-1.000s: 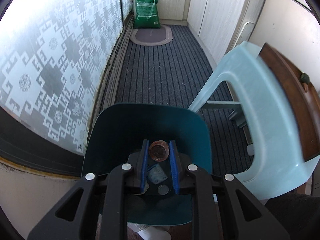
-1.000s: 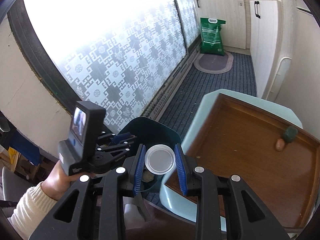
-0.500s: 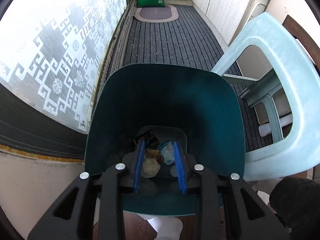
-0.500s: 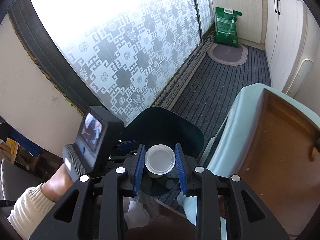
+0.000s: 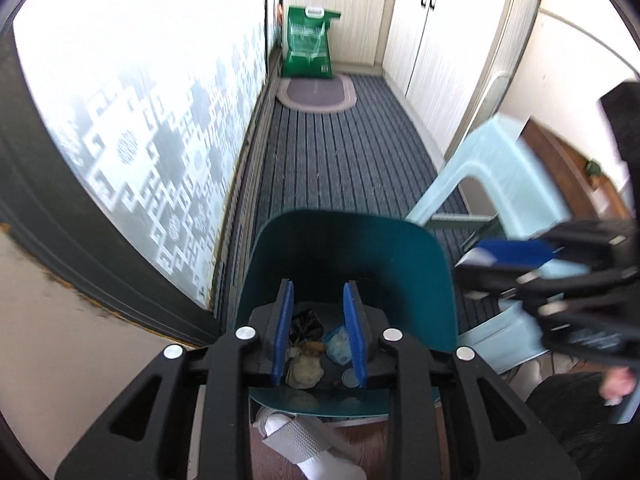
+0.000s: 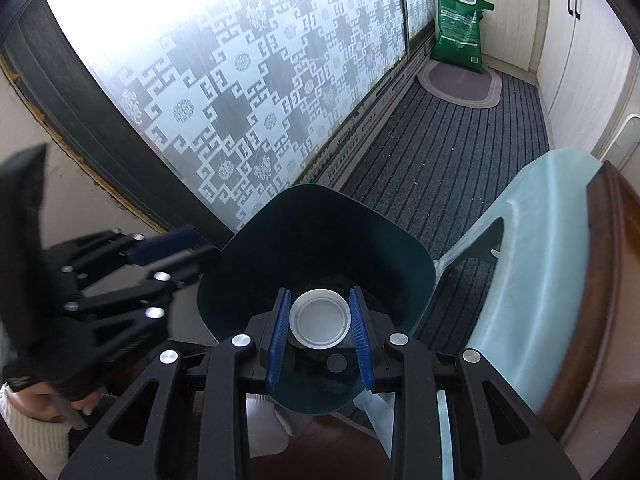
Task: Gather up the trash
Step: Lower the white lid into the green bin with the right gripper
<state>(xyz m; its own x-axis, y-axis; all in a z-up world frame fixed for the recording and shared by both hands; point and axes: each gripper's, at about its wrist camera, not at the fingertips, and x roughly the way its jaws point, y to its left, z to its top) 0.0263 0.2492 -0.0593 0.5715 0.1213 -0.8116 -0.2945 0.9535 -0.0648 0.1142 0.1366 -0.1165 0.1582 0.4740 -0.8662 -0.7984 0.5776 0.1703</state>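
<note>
Trash already in dark teal plastic bin: wrappers, scraps. Left tool spread, empty above it. Right tool clamps white round plastic lid over bin; drop seemingly pending.

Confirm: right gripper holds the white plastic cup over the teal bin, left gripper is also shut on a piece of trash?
Not quite. The left gripper is open and empty, as the left wrist view shows; the trash seen between its fingers lies in the teal bin. The right gripper does hold the white plastic cup over the bin.
</note>
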